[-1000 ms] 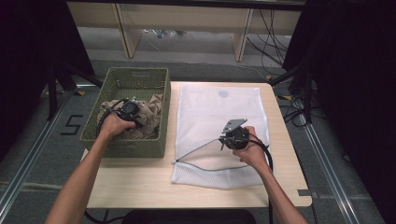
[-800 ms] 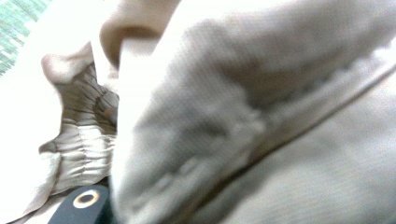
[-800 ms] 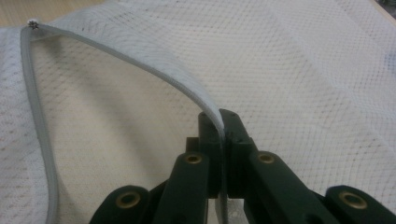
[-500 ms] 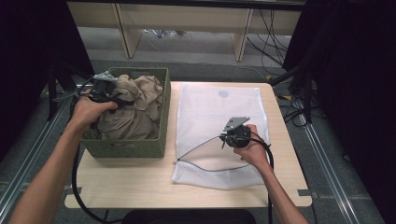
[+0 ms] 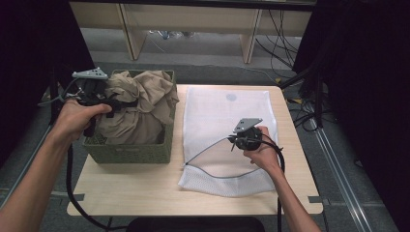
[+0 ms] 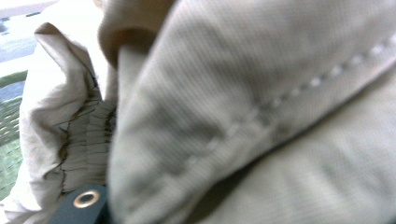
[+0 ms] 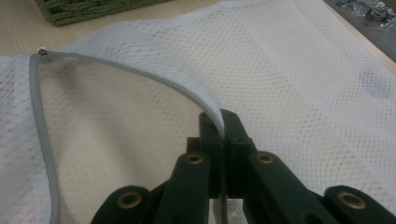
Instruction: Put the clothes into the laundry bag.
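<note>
Beige garment (image 5: 138, 104) clamped in left gripper (image 5: 110, 102), above basket (image 5: 128, 152)

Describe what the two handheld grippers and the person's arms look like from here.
Both grippers are black. The left gripper and right gripper each carry a grey three-cornered plate on top. A black cable trails from each, down along the forearm. Up close, the right one's black fingers hang on arms with brass-coloured rivets. The forearms are bare; no sleeves or gloves in view.

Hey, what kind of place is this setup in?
Probably a lab or recording workspace, not a home laundry: a small table in a dark bay, loose cables on the floor, and a bare shelf frame behind.
</note>
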The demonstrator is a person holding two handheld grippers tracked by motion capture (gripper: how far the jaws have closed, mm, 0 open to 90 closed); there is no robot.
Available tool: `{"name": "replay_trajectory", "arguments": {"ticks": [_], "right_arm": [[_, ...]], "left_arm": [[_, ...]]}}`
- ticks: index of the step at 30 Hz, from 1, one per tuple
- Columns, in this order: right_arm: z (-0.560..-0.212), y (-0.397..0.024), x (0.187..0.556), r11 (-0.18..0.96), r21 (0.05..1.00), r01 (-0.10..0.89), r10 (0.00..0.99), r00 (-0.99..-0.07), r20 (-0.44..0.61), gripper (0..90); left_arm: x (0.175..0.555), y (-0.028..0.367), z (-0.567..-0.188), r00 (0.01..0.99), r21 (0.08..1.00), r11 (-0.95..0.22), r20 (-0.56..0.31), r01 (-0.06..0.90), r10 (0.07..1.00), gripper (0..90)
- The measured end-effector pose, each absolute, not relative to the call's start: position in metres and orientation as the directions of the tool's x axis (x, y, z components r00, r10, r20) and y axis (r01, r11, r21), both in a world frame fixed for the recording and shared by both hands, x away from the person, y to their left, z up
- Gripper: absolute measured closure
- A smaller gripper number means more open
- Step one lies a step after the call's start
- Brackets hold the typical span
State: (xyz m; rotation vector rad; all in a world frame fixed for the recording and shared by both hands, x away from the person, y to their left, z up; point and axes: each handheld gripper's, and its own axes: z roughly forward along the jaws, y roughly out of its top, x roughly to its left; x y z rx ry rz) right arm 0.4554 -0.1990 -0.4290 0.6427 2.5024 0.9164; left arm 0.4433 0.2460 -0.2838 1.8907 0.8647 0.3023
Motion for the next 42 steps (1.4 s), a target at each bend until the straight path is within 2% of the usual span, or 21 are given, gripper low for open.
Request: {"name": "replay_trajectory", "arguments": {"ticks": [12,20,25,26,28,29,30,35,37,40,41,42], "right_arm": [[-0.424,-0.200,0.456,0.648,0.702,0.295,0.573,-0.796,-0.194,89.7],[-0.423,-0.202,0.457,0.652,0.700,0.292,0.562,-0.806,-0.187,89.8],[-0.416,-0.207,0.457,0.633,0.714,0.301,0.576,-0.798,-0.175,89.8],[-0.415,-0.208,0.458,0.634,0.722,0.277,0.567,-0.801,-0.191,89.8],[-0.408,-0.209,0.453,0.601,0.732,0.319,0.599,-0.787,-0.149,89.9],[-0.405,-0.211,0.456,0.620,0.737,0.271,0.571,-0.799,-0.186,89.8],[-0.405,-0.211,0.456,0.620,0.737,0.271,0.571,-0.799,-0.186,89.8],[-0.394,-0.210,0.453,0.604,0.753,0.261,0.574,-0.799,-0.182,89.8],[-0.391,-0.210,0.453,0.604,0.758,0.246,0.563,-0.805,-0.188,89.9],[-0.385,-0.209,0.450,0.587,0.761,0.274,0.583,-0.796,-0.163,89.9],[-0.384,-0.210,0.452,0.599,0.764,0.240,0.564,-0.804,-0.189,89.8],[-0.382,-0.211,0.449,0.579,0.769,0.272,0.588,-0.793,-0.162,89.9]], "left_arm": [[0.390,0.226,-0.251,0.806,0.893,-0.227,-0.210,0.389,0.554,70.8],[0.356,0.195,-0.234,0.874,0.901,-0.267,-0.200,0.341,0.443,70.7],[0.338,0.175,-0.228,0.900,0.904,-0.255,-0.238,0.343,0.366,70.7],[0.334,0.171,-0.226,0.905,0.904,-0.266,-0.229,0.334,0.357,70.7],[0.327,0.161,-0.225,0.918,0.906,-0.270,-0.235,0.326,0.320,70.5],[0.322,0.151,-0.226,0.926,0.906,-0.283,-0.226,0.314,0.303,70.5],[0.322,0.151,-0.226,0.926,0.906,-0.283,-0.226,0.314,0.303,70.4],[0.324,0.121,-0.253,0.930,0.886,-0.318,-0.264,0.338,0.255,70.3],[0.327,0.106,-0.271,0.923,0.862,-0.349,-0.292,0.368,0.252,70.1],[0.335,0.084,-0.300,0.913,0.826,-0.399,-0.320,0.399,0.252,70.0],[0.337,0.077,-0.309,0.904,0.810,-0.408,-0.339,0.422,0.262,69.8],[0.340,0.072,-0.318,0.904,0.797,-0.430,-0.340,0.424,0.261,69.4]]}}
